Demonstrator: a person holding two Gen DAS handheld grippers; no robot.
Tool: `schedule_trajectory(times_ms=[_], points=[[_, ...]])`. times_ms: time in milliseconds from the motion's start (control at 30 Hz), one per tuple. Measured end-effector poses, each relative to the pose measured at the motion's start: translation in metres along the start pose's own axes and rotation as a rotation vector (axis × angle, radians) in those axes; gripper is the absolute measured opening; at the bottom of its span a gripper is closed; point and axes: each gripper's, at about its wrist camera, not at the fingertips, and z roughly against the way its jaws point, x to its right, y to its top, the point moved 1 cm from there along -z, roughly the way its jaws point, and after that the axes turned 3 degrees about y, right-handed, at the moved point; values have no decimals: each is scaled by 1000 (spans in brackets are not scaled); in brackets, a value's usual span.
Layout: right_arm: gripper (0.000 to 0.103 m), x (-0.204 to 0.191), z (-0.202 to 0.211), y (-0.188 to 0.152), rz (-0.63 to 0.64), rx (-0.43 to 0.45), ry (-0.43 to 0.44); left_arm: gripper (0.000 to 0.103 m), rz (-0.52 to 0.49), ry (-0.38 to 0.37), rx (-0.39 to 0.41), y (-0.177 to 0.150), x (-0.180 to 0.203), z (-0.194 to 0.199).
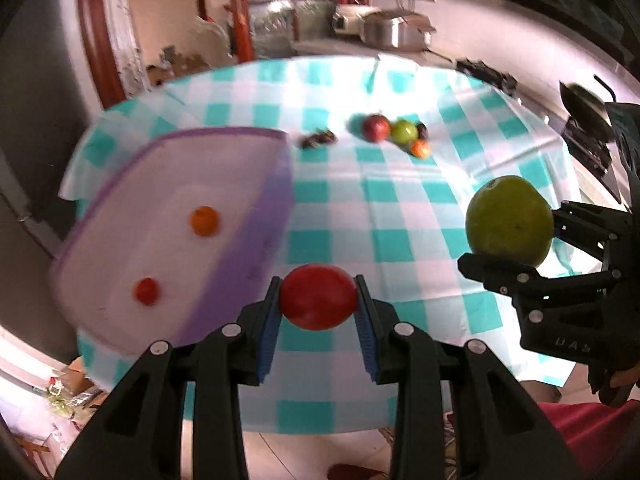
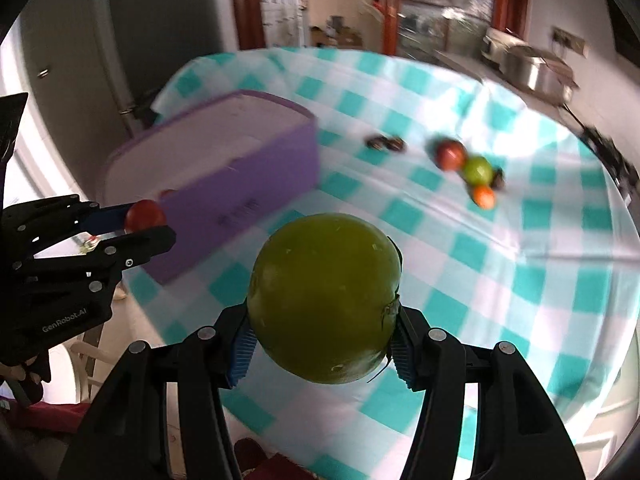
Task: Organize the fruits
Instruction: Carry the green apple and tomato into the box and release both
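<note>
Checked tablecloth [image 1: 328, 216], purple bin [image 1: 256, 240] at 9 o'clock — left gripper [image 1: 318, 300] pinches a red fruit [image 1: 318, 296], right gripper [image 2: 324, 320] clamps a green fruit [image 2: 324, 296]; round skins could slip, or both collide over the bin.

Both wrist cameras look steeply down from close above — sharing the checked tablecloth [image 1: 400, 208] and purple bin [image 2: 248, 184].

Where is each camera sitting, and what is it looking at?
Left wrist: sits on the left gripper, looking down past its jaws, shut on a small red fruit, toward the purple plastic tub.
Right wrist: sits on the right gripper, holding a big round green fruit.
Both share the teal checkered tablecloth, the tub, and each other's gripper.
</note>
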Motion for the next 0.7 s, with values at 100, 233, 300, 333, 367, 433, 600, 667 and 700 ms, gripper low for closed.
schedule_trajectory(times_ms=[100, 233, 300, 333, 367, 433, 600, 667, 700], points=[[56, -30, 4, 11, 65, 13, 25, 35, 39, 41, 30, -7, -26, 22], [56, -68, 4, 24, 163, 14, 69, 35, 97, 81, 56, -16, -54, 41], [56, -82, 1, 31, 197, 8, 86, 35, 130, 96, 61, -21, -69, 47], [56, -90, 0, 35, 211, 4, 97, 35, 146, 101, 61, -22, -74, 48], [56, -94, -1, 38, 222, 3, 105, 35, 167, 107, 60, -23, -80, 49], [56, -104, -7, 46, 252, -6, 126, 35, 199, 125, 59, -25, -92, 49], [56, -116, -28, 71, 291, -25, 183, 35, 258, 160, 27, -15, -127, 30], [56, -120, -46, 87, 295, -40, 217, 35, 272, 173, -6, -9, -142, 16], [56, -122, -55, 94, 302, -56, 234, 35, 278, 184, -30, -6, -150, 7]])
